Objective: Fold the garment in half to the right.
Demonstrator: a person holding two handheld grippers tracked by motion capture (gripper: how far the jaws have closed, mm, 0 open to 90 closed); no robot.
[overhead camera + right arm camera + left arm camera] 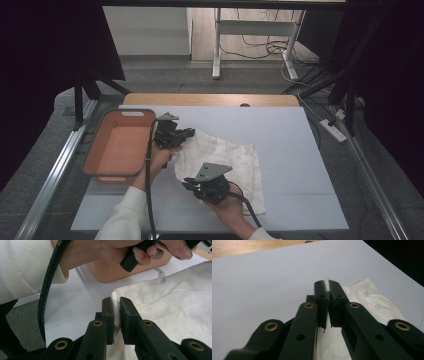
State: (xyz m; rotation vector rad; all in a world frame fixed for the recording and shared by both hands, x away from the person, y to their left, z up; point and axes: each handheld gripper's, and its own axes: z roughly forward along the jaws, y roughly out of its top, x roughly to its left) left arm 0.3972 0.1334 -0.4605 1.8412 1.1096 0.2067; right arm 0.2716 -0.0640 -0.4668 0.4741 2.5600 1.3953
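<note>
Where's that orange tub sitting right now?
In the high view the orange tub sits at the table's left edge, just left of the left gripper and the white cloth.

An orange bin (120,145) sits at the left of the white table (280,130), beside grey carpet (200,80).

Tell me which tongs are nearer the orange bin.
Left. The left tongs pinch the cloth edge right beside the orange bin; the right tongs grip the cloth's near corner, farther off.

No lettering can be read; the tag (161,276) on the white cloth (180,302) is too blurred.
</note>
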